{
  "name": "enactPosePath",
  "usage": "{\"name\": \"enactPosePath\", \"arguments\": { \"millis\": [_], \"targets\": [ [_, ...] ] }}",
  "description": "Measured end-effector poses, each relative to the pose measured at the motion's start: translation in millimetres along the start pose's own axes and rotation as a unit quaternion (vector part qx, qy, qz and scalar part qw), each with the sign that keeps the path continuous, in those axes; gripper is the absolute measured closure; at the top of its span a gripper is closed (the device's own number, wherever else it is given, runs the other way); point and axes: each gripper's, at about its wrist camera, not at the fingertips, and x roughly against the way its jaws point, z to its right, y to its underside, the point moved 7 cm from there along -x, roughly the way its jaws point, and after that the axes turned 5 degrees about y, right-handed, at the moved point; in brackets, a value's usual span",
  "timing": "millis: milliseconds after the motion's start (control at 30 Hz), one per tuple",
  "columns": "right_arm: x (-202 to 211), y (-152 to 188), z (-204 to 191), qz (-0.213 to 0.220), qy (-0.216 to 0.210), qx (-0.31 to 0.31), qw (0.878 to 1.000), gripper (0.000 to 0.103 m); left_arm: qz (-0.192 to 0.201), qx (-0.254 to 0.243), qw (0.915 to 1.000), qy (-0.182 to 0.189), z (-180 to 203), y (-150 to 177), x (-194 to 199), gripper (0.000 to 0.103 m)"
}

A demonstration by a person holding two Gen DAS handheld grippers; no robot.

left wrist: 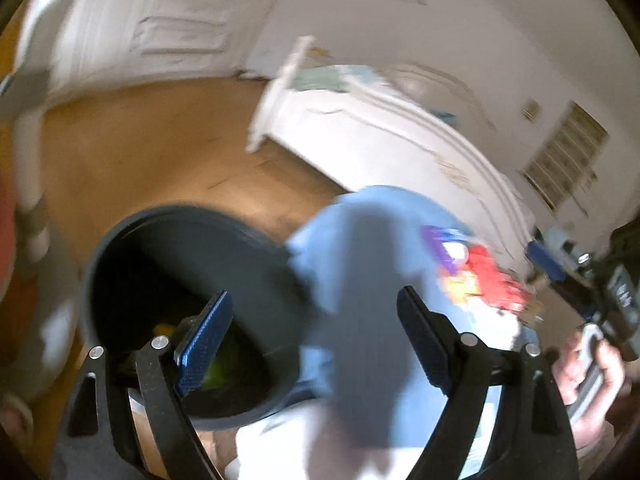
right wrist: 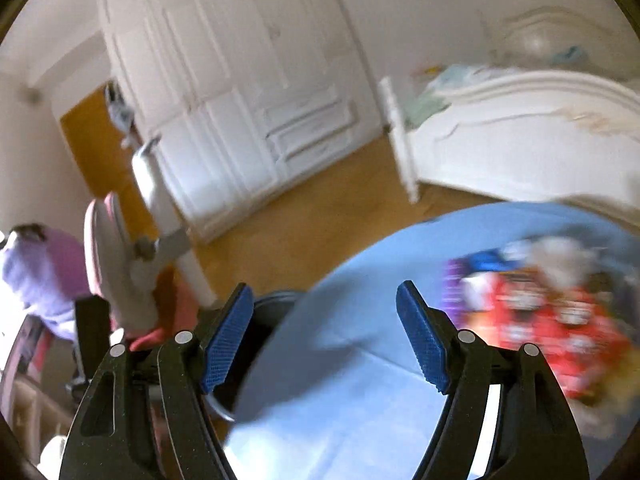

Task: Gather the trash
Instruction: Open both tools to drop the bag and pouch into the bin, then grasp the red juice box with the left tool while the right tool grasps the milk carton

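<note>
A black round bin (left wrist: 192,256) stands on the wood floor beside a table with a light blue cover (left wrist: 360,236). Something yellow-green (left wrist: 216,372) lies at the bin's bottom. My left gripper (left wrist: 316,292) hangs open over the bin's rim and the table edge, with nothing between its fingers. A blurred heap of red and purple wrappers (left wrist: 488,276) lies on the cover to the right. In the right wrist view my right gripper (right wrist: 324,286) is open and empty above the blue cover (right wrist: 360,340), with the wrapper heap (right wrist: 540,312) to its right and the bin (right wrist: 272,308) partly hidden behind its left finger.
A white bed (right wrist: 520,144) stands behind the table and a white wardrobe (right wrist: 240,100) along the far wall. A pink and grey chair (right wrist: 116,264) is left of the bin. A hand (left wrist: 588,368) grips a handle at the right edge of the left wrist view.
</note>
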Motion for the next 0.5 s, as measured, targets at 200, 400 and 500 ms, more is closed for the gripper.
{"name": "enactPosePath", "arguments": {
  "millis": [200, 400, 500],
  "targets": [
    [64, 9, 112, 0.036, 0.074, -0.063, 0.995, 0.029, -0.032, -0.096, 0.9915, 0.082, 122, -12, -39, 0.019],
    [97, 32, 201, 0.042, 0.128, -0.12, 0.984, 0.029, -0.092, -0.134, 0.9805, 0.11, 194, 2, -106, 0.019],
    [101, 43, 225, 0.038, 0.134, -0.128, 0.982, 0.029, -0.121, -0.132, 0.9783, 0.105, 212, 12, -137, 0.019]
  ]
}}
